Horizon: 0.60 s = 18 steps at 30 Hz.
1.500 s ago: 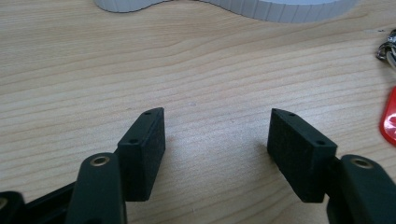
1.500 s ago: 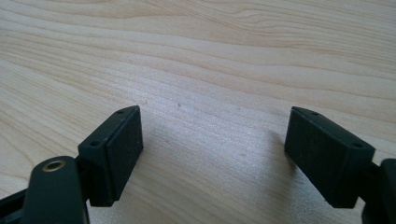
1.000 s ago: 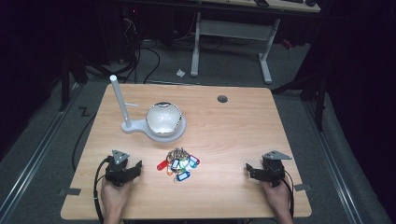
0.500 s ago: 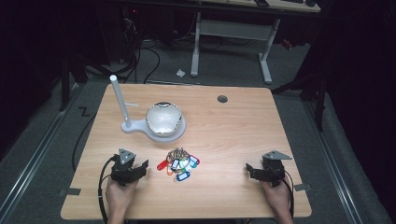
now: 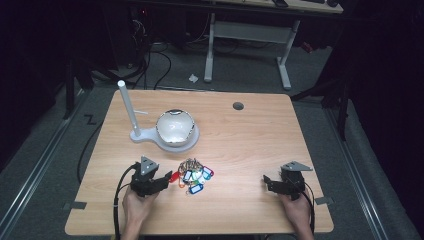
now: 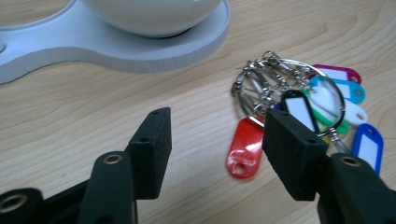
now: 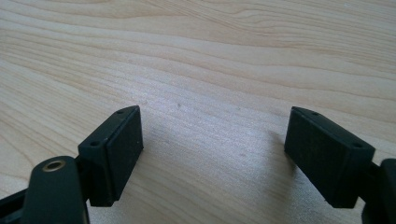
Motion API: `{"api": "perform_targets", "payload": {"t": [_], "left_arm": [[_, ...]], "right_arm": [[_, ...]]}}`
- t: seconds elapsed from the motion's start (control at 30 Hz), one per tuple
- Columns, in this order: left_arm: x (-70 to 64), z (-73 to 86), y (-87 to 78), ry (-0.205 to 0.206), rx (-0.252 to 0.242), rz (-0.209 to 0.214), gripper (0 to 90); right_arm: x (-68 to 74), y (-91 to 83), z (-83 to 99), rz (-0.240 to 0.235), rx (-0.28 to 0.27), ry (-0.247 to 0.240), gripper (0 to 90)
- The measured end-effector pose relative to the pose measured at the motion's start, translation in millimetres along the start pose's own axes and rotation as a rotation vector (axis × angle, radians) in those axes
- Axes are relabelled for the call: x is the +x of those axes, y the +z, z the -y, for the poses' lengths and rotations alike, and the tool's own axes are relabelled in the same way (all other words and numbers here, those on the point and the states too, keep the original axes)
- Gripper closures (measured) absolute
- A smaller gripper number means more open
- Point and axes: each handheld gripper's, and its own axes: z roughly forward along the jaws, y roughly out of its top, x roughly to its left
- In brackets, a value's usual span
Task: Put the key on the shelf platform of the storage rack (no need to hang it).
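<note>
Key bunch point(image 6: 299, 100) (coloured tags) is being approached just ahead of left gripper point(image 6: 215, 140), jaws spread wide; right gripper point(image 7: 212, 135), also spread wide, is being held well apart.

— How many things sit on the light wooden counter point(image 5: 240, 150)?
— One bunch of metal key rings with coloured plastic tags point(image 5: 194, 176), one white round bowl point(image 5: 174, 126), one white flat stand with an upright post point(image 5: 131, 116).
— And grippers?
— Two black ones, left gripper point(image 5: 165, 177) and right gripper point(image 5: 266, 181).
</note>
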Motion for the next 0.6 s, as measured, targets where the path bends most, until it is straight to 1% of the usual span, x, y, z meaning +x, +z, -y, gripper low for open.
{"api": "perform_targets", "payload": {"t": [0.03, 0.1, 0.13, 0.17, 0.2, 0.23, 0.27, 0.3, 0.4, 0.43, 0.47, 0.5, 0.53, 0.57, 0.6], "left_arm": [[-3.4, 2.3, 0.1, -0.001, 0.004, -0.001, 42.4], [-7.9, 6.6, 0.7, 0.03, 0.008, 0.017, 42.0], [-10.9, 9.1, 1.3, 0.027, 0.012, 0.017, 41.9], [-10.9, 9.1, 1.3, 0.027, 0.012, 0.017, 41.3], [-15.2, 13.2, 3.5, 0.042, 0.018, 0.026, 40.3], [-17.4, 15.0, 4.9, 0.047, 0.022, 0.026, 39.7], [-19.2, 16.6, 6.1, 0.053, 0.032, 0.024, 39.3], [-21.6, 18.1, 6.8, 0.045, 0.041, 0.018, 38.9], [-25.7, 20.8, 8.9, 0.041, 0.051, 0.01, 38.1], [-28.4, 24.8, 11.1, 0.058, 0.049, 0.005, 38.1], [-30.3, 27.3, 12.1, 0.055, 0.056, 0.004, 37.9], [-30.4, 28.7, 13.6, 0.069, 0.055, 0.003, 37.5], [-30.4, 28.7, 13.6, 0.069, 0.055, 0.003, 36.9], [-33.6, 34.0, 17.9, 0.076, 0.064, -0.014, 36.0], [-34.2, 35.8, 19.4, 0.086, 0.068, -0.018, 35.6]], "right_arm": [[-0.1, 0.0, 0.0, 0.0, 0.0, 0.0, 19.4], [0.0, 0.0, 0.0, 0.0, 0.0, 0.0, 19.4], [-0.1, 0.0, 0.0, 0.0, 0.0, 0.0, 19.4], [-0.1, 0.0, 0.0, 0.0, 0.0, 0.0, 19.4], [0.0, 0.0, 0.0, 0.0, 0.0, 0.0, 19.4], [0.0, 0.0, 0.0, 0.0, 0.0, 0.0, 19.4], [0.0, 0.0, 0.0, 0.0, 0.0, 0.001, 19.4], [0.0, 0.0, 0.0, 0.0, 0.0, 0.0, 19.4], [0.0, 0.0, 0.0, 0.0, 0.0, 0.0, 19.4], [0.0, 0.0, 0.0, 0.0, 0.0, 0.0, 19.4], [0.0, 0.0, 0.0, 0.0, 0.0, 0.0, 19.4], [0.0, 0.0, 0.0, 0.0, 0.0, 0.0, 19.4], [0.0, 0.0, 0.0, 0.0, 0.0, 0.0, 19.4], [0.0, 0.0, 0.0, 0.0, 0.0, 0.0, 19.4], [0.0, 0.0, 0.0, 0.0, 0.0, 0.0, 19.4]]}}
